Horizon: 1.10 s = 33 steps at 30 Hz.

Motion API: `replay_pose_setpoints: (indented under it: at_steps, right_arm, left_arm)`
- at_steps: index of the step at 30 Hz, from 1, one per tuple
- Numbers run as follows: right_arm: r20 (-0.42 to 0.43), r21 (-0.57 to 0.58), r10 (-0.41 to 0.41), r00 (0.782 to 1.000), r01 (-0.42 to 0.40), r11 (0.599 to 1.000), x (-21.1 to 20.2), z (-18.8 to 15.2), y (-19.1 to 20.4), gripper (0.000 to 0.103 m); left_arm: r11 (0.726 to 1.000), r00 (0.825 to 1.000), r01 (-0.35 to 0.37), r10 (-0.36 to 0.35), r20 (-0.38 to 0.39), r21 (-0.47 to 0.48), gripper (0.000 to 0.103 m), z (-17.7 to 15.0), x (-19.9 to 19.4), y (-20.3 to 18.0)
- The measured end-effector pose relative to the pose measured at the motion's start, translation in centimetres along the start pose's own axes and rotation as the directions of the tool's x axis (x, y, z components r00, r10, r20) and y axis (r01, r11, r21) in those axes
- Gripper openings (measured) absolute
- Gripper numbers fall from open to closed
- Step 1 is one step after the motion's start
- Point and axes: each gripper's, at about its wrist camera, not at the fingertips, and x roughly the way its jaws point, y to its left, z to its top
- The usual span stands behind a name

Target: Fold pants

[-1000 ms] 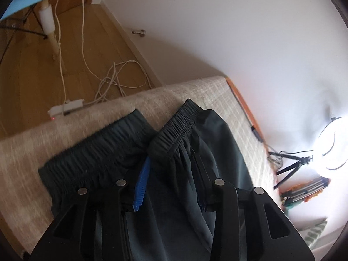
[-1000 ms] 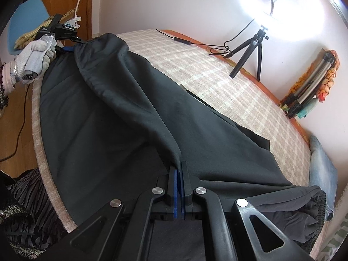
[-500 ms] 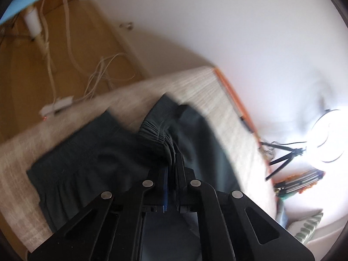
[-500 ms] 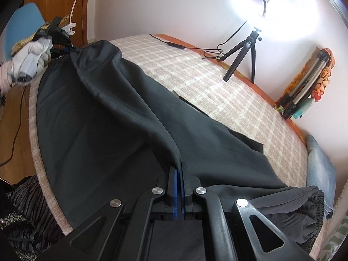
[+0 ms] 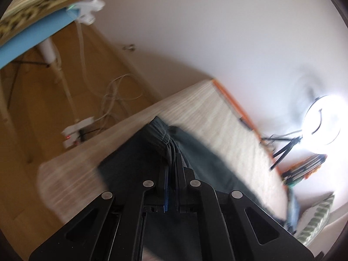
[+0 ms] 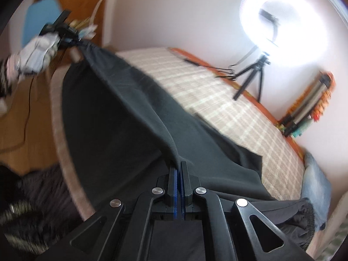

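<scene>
The dark pants [image 6: 121, 134] lie across a bed [image 6: 217, 100] covered in a pale checked cloth, with 1 long fold raised off the surface between the 2 grippers. The left hand-held gripper [image 5: 172, 163] is clamped on the gathered elastic waistband [image 5: 162, 134] at the far left end of the bed; its jaws have just been closing, and the waistband cloth sits bunched between them. The right hand-held gripper [image 6: 178, 169] is clamped on the ridge of cloth near the leg end, pads pressed tight together on the fabric; in the right wrist view the gloved hand [image 6: 37, 54] carrying the other gripper shows far off at the upper left, with the fold stretched as a taut line between the 2 grips.

The step in hand looks like lifting 1 side of the pants to carry it over the other leg. The risks, as a judgement: each grip bites only a narrow pinch, so a hard pull along the taut line could drag the cloth out of 1 pair of pads; if the 2 hands travel unevenly, the fold would land crooked; the lower layer may slide with the lifted one and bunch; the hem [image 6: 302, 215] at the near right edge hangs close to the bed's side and could slip off.
</scene>
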Motion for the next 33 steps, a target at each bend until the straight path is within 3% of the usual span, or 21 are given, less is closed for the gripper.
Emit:
replay_pose_setpoints:
  at_steps: [4, 8, 14, 17, 25, 29, 30, 33]
  right_arm:
    - [-0.06, -0.073, 0.014, 0.998, -0.019, 0.997, 0.9, -1.4, 2.2, 0.0]
    - [-0.085, -0.082, 0.005, 0.996, -0.012, 0.997, 1.6, -2.1, 2.9, 0.0]
    - [-0.073, -0.006, 0.024, 0.997, -0.025, 1.0, 0.6, -2.4, 2.2, 0.0]
    - [-0.056, -0.023, 0.04, 0.998, -0.042, 0.999, 0.2, -2.1, 3.3, 0.0]
    - [-0.098, 0.033, 0.087, 0.991, -0.084, 0.996, 2.7, -3.4, 3.9, 0.0]
    - [-0.116, 0.07, 0.11, 0.987, -0.102, 0.992, 3.7, -4.2, 3.8, 0.0]
    - [-0.12, 0.087, 0.125, 0.985, -0.115, 0.99, 3.8, -4.2, 3.7, 0.0]
    - [-0.103, 0.146, 0.151, 0.983, -0.135, 0.98, 3.8, -4.5, 2.9, 0.007]
  left_arm:
    - [0.999, 1.0, -0.016, 0.015, -0.019, -0.041, 0.003, -1.4, 0.4, 2.4]
    - [0.999, 0.999, -0.017, 0.016, -0.033, -0.032, 0.003, -2.3, 0.9, 2.3]
    - [0.999, 0.999, -0.048, 0.048, -0.024, 0.006, 0.003, -2.4, 1.0, 2.1]
    - [0.998, 0.998, -0.056, 0.056, -0.016, -0.013, 0.003, -2.3, 0.8, 3.0]
    - [0.994, 0.994, -0.102, 0.104, -0.031, 0.049, 0.003, -2.8, 1.2, 3.4]
    - [0.991, 0.991, -0.112, 0.116, -0.061, 0.072, 0.007, -2.7, 1.2, 3.2]
    - [0.989, 0.989, -0.127, 0.132, -0.065, 0.076, 0.013, -2.7, 0.9, 3.1]
    - [0.988, 0.989, -0.137, 0.141, -0.048, 0.077, 0.016, -2.9, -0.5, 2.9]
